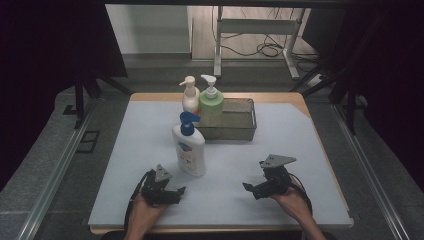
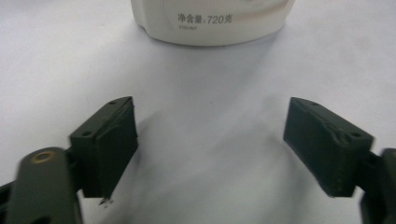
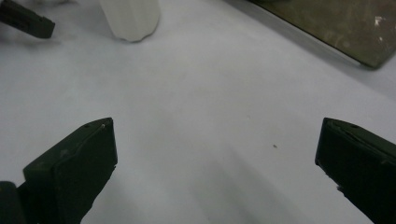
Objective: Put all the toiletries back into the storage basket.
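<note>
Two grippers low over the white mat (image 1: 280, 127), both with jaws spread wide and nothing between them. Left gripper (image 1: 181, 190) (held in the left hand (image 1: 145, 212)) just beside the white bottle (image 1: 189, 150) with the blue pump, apart from it; in the left gripper view, bottle base (image 2: 212, 21) straight ahead beyond the open jaws, upright on the mat. Right gripper (image 1: 248, 188) in the right hand (image 1: 295, 202), well apart from the bottle, pointing left across the mat; bottle base (image 3: 130, 16) far off in the right gripper view. Behind, a grey tray (image 1: 245, 131) holding a green bottle (image 1: 211, 106), with a cream bottle (image 1: 190, 96) beside that.
</note>
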`<state>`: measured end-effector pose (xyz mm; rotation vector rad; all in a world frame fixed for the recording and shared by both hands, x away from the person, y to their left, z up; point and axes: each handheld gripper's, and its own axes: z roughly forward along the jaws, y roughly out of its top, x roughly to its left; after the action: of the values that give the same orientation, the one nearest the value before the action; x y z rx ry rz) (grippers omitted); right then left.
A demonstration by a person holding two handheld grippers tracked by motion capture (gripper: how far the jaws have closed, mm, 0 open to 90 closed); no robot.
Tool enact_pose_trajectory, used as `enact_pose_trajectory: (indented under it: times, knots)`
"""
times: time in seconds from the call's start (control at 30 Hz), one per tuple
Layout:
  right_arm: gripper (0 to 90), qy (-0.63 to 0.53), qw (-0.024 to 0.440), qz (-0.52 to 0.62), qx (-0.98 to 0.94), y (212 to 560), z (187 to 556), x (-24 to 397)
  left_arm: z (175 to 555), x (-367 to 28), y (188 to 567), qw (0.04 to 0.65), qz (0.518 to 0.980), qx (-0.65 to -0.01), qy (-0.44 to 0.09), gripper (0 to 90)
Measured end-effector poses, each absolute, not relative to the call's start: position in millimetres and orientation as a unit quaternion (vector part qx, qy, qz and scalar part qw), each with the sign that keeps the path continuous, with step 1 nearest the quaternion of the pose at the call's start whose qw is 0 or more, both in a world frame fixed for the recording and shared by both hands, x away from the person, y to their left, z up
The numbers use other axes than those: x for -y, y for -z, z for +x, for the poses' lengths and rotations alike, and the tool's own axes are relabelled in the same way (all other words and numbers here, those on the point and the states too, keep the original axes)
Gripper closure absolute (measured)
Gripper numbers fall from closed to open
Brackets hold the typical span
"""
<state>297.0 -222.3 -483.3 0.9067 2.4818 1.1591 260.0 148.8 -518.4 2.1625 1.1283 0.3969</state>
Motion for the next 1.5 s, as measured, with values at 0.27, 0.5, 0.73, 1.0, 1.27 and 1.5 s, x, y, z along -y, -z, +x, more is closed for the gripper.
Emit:
enact_pose_trajectory:
  times: [0.27, 0.5, 0.73, 1.0, 1.27, 1.5]
  knots:
    - [0.0, -0.408, 0.118, 0.301, -0.854, 476.0, 301.5, 209.8, 260.0, -148.0, 520.5, 0.322, 0.828, -0.432, -0.155, 12.3]
    - [0.0, -0.414, 0.113, 0.299, -0.852, 472.0, 305.6, 203.3, 260.7, -150.6, 521.6, 0.329, 0.824, -0.435, -0.151, 11.9]
    - [0.0, -0.416, 0.106, 0.285, -0.857, 468.6, 310.3, 191.7, 261.0, -151.9, 522.9, 0.338, 0.82, -0.437, -0.15, 11.7]
    - [0.0, -0.426, 0.107, 0.268, -0.857, 463.4, 315.8, 174.3, 260.6, -150.9, 523.6, 0.335, 0.821, -0.435, -0.154, 11.5]
    - [0.0, -0.45, 0.108, 0.262, -0.847, 455.8, 321.2, 160.4, 260.5, -150.9, 523.8, 0.335, 0.821, -0.436, -0.155, 11.5]
    - [0.0, -0.46, 0.107, 0.251, -0.845, 444.3, 324.0, 144.8, 260.5, -150.9, 523.7, 0.334, 0.822, -0.435, -0.155, 11.6]
